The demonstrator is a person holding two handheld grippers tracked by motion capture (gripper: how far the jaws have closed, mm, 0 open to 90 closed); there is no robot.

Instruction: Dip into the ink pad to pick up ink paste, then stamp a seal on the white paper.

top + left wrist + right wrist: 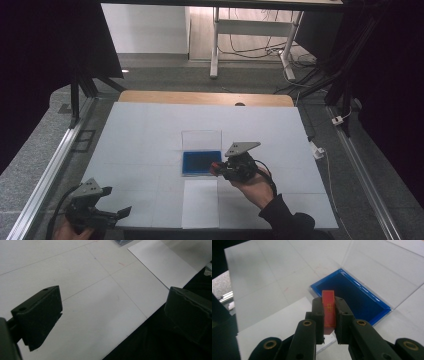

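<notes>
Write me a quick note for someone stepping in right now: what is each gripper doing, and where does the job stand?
Right gripper: shut on a small red piece, held above the near edge of the blue tray.
Left gripper: open, holding nothing, over the near left of the white table.
Tray's clear lid stands open; a white sheet lies in front.
Done: piece gripped. Left, probably: set it down, in the tray or on the sheet.
</notes>
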